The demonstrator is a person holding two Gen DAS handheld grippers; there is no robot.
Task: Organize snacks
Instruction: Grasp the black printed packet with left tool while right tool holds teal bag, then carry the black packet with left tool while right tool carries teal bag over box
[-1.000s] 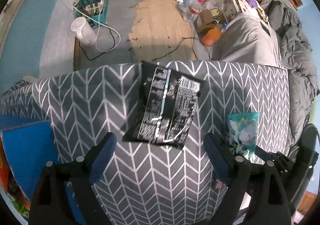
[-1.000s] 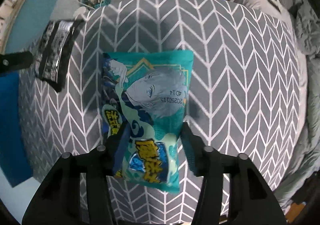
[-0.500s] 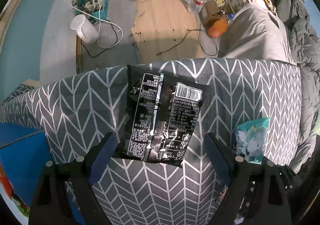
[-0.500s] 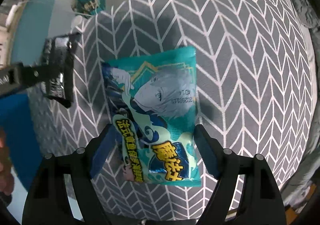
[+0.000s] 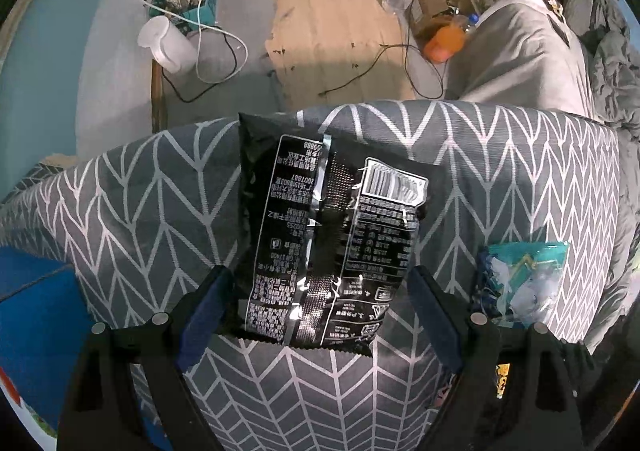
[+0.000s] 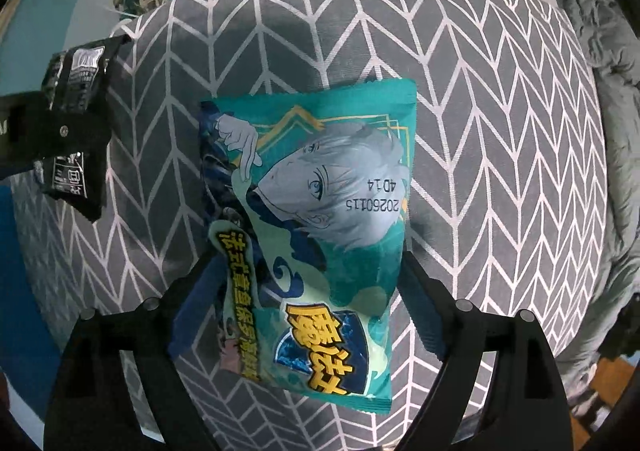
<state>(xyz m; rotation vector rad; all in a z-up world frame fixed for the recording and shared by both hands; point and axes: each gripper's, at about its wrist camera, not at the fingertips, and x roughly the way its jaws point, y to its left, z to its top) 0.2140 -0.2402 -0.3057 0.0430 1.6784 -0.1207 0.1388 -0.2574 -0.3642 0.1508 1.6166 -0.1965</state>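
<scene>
The jaws of the right gripper (image 6: pixel 306 267) are opening and stand apart on either side of the teal snack bag (image 6: pixel 316 227); the bag lies between them, and neither pad seems to press on it. The jaws of the left gripper (image 5: pixel 318 289) are apart as well, straddling the near end of the black snack bag (image 5: pixel 328 239) without touching it. Both bags lie flat on the table (image 5: pixel 500 171), which is covered in a grey herringbone cloth; the black bag lies face down, label and barcode up, reaching to the table's far edge, while the teal bag lies nearer the table's middle, well apart from it. Beyond the table's far edge are the floor, a white jug (image 5: pixel 166 45) and cables. Both bags look light, puffed with air and crinkly, with slick film that could slide out of a shallow pinch, and the contents probably crush easily. A sound hold would likely be across the bag's width near the sealed end, firm enough to bite the film without flattening the contents.
</scene>
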